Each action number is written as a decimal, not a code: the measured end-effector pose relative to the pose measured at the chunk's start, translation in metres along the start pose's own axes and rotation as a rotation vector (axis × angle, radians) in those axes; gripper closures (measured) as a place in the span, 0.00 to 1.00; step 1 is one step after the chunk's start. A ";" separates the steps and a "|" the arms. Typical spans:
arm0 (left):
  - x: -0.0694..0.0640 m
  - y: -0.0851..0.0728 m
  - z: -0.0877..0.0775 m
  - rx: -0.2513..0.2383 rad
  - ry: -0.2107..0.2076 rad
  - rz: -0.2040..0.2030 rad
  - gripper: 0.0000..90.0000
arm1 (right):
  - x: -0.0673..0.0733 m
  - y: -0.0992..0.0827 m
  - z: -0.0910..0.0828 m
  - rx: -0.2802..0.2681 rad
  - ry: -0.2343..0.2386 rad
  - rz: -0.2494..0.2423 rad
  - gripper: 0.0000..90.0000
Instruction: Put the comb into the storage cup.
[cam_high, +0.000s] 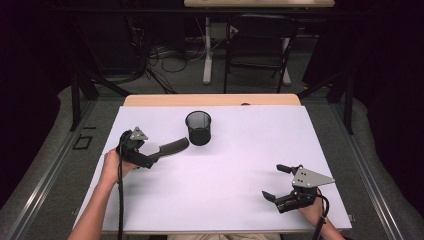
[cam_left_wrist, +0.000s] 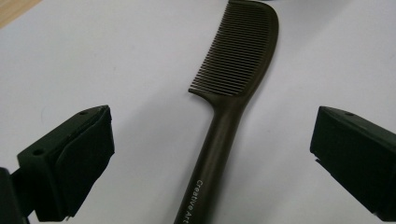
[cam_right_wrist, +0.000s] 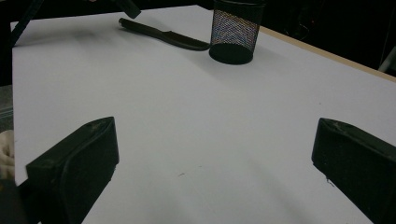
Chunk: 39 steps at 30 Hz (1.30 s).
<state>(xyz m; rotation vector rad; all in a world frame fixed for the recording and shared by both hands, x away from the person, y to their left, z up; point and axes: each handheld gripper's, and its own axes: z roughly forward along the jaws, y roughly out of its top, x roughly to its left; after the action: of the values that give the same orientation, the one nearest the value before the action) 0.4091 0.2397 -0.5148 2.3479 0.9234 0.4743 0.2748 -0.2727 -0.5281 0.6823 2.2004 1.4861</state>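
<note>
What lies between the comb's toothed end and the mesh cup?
Nothing: in the high view the comb ends just left of the mesh cup; the right gripper view shows its tip reaching the cup's base, nothing between them.

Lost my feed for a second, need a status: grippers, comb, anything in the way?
Left gripper open, jaws either side of comb, not touching. Right gripper open, holding nothing. Comb flat on table, beside mesh cup. Nothing blocking.

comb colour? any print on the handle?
Dark brown-black comb, white lettering along its handle; left gripper view shows it best.
</note>
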 end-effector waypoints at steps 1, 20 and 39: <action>0.000 0.000 0.000 0.007 0.005 0.008 0.00 | 0.000 0.000 0.000 0.000 -0.001 0.000 0.00; -0.007 0.022 -0.002 0.092 -0.056 0.126 0.00 | -0.001 0.000 0.001 -0.001 0.004 0.006 0.00; -0.006 0.030 0.018 0.271 -0.079 0.232 0.30 | 0.000 -0.001 0.002 0.004 0.011 0.010 0.00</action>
<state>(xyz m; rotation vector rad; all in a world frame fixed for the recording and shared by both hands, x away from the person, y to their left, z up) 0.4292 0.2101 -0.5111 2.7169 0.7192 0.3616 0.2758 -0.2720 -0.5293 0.6895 2.2120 1.4936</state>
